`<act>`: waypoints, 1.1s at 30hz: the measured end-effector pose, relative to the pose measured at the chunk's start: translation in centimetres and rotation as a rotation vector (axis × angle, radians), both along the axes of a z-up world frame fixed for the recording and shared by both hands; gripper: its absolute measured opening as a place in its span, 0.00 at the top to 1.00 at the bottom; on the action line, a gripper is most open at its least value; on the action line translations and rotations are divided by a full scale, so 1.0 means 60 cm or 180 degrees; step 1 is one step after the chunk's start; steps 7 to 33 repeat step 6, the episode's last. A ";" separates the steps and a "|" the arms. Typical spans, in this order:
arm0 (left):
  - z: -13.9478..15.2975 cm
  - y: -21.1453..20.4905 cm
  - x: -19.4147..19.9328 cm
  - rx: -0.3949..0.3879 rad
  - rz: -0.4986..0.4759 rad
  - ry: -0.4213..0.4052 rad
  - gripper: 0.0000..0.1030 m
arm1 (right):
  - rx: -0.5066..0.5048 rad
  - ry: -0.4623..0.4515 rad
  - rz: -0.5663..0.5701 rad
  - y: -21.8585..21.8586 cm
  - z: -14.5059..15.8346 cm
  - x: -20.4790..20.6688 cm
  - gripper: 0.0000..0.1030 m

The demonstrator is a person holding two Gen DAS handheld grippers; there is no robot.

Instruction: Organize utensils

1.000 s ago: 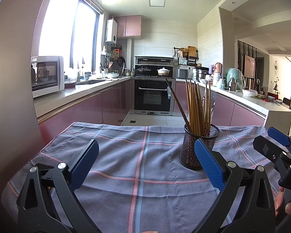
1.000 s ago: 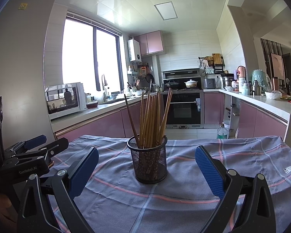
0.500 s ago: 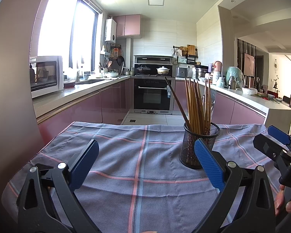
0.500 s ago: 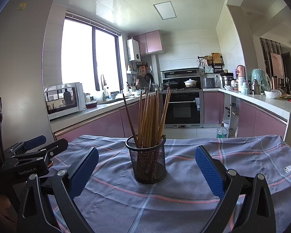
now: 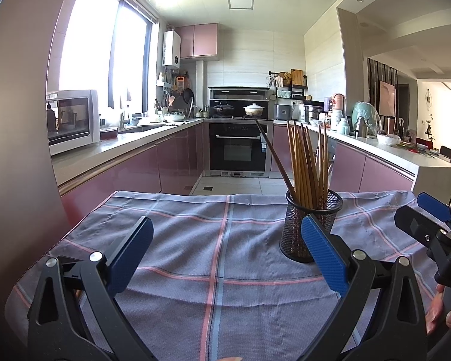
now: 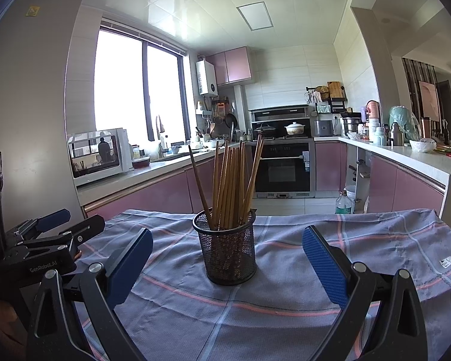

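Note:
A black mesh cup [image 5: 311, 225] [image 6: 227, 248] stands upright on a grey-blue plaid cloth [image 5: 219, 249] [image 6: 285, 294]. It holds several wooden chopsticks [image 5: 305, 165] [image 6: 230, 183], with one dark chopstick leaning left. My left gripper [image 5: 225, 249] is open and empty, with the cup just behind its right finger [image 5: 323, 254]. My right gripper [image 6: 227, 258] is open and empty, with the cup centred a little beyond its fingertips. The right gripper shows at the right edge of the left wrist view, the left gripper at the left edge of the right wrist view.
The cloth covers a table whose far edge drops to the kitchen floor. A pink-fronted counter with a microwave [image 5: 72, 120] runs along the left, an oven [image 5: 239, 147] at the back, and a cluttered counter [image 6: 406, 156] on the right.
Both views have shifted slightly. The cup sits a little lower and nearer in the right wrist view. Both grippers stay open and empty.

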State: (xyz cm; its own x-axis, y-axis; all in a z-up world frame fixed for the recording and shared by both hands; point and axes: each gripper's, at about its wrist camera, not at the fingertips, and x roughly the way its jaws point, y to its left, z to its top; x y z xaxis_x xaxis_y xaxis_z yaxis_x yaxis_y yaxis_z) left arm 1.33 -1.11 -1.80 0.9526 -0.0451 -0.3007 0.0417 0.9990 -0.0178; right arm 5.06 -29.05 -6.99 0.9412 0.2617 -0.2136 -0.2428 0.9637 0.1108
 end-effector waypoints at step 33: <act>-0.007 0.004 0.010 0.0011 -0.0016 0.0089 0.06 | -0.0074 0.0024 -0.0085 -0.008 -0.001 0.004 0.07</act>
